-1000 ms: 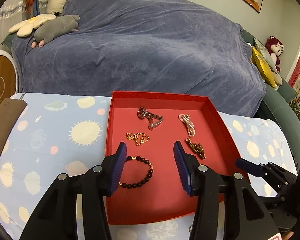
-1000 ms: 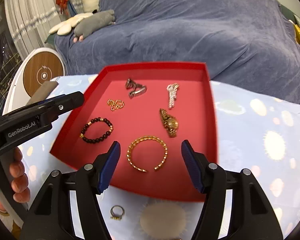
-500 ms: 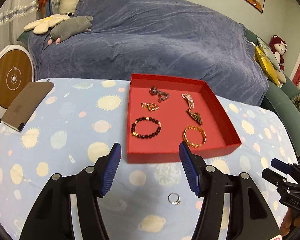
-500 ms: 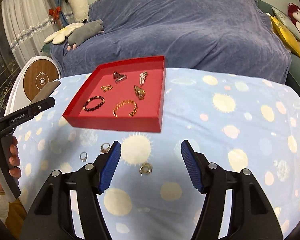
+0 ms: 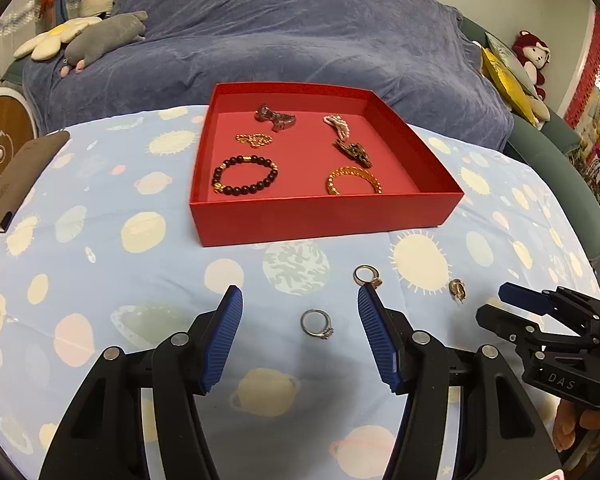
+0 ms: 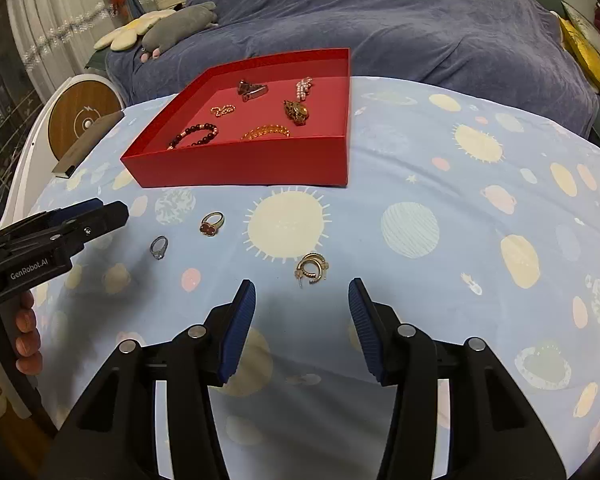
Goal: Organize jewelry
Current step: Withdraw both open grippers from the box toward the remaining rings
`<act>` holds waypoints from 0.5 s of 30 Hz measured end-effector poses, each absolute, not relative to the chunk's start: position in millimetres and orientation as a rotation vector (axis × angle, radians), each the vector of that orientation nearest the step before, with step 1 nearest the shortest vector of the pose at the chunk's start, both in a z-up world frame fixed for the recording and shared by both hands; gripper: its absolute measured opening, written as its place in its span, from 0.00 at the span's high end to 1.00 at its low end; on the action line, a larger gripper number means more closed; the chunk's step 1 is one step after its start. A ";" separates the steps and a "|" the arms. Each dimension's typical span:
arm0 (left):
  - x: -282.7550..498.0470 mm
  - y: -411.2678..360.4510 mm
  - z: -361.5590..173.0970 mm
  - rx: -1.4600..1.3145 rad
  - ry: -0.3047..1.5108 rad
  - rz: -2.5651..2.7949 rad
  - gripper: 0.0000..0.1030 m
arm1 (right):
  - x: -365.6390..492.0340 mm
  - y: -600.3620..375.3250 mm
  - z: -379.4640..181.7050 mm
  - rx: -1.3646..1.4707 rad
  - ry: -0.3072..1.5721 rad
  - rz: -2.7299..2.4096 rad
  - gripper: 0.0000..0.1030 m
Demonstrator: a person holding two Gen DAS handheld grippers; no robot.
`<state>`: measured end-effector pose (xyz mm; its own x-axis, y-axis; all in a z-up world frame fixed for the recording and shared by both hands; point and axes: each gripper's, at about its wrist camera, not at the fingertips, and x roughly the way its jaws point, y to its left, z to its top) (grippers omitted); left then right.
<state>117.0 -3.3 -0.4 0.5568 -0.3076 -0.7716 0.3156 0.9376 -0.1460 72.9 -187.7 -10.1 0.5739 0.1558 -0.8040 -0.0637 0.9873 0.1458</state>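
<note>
A flat brown case (image 5: pixel 18 178) with squared edges lies at the far left of the table (image 5: pixel 100 272), on a soft light-blue cloth printed with suns and planets. Right of it sits the red box (image 5: pixel 320 216), a shallow square cardboard tray with smooth matte walls. Inside, left to right: a round bead bracelet (image 5: pixel 245 175) of dark glossy beads, a crumpled gold chain (image 5: pixel 254 139), a silvery watch (image 5: pixel 276 117), a pearl strand (image 5: pixel 339 125), a lumpy gold watch (image 5: pixel 355 152) and an open twisted gold bangle (image 5: pixel 353 179). On the cloth before the box, the left gripper (image 5: pixel 300 310) hangs with its ribbed blue fingers spread wide, empty, the thin silver ring (image 5: pixel 317 323) lying between them. Next comes a gold ring (image 6: pixel 212 224) with a red clover face, then a pair of gold hoop earrings (image 6: pixel 311 268) just ahead of the right gripper (image 6: pixel 302 300), whose ribbed fingers are likewise spread and hold nothing.
</note>
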 end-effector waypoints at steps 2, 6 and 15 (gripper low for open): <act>117.7 -10.8 -3.4 0.014 0.916 -0.385 0.44 | 73.4 -185.7 -12.2 0.102 0.958 0.139 0.54; 121.1 -24.8 -9.6 0.019 0.930 -0.405 0.44 | 74.7 -186.7 -16.2 0.098 0.970 0.139 0.54; 129.3 -54.1 -24.9 0.057 0.949 -0.416 0.44 | 75.3 -197.5 -17.5 0.113 0.975 0.126 0.54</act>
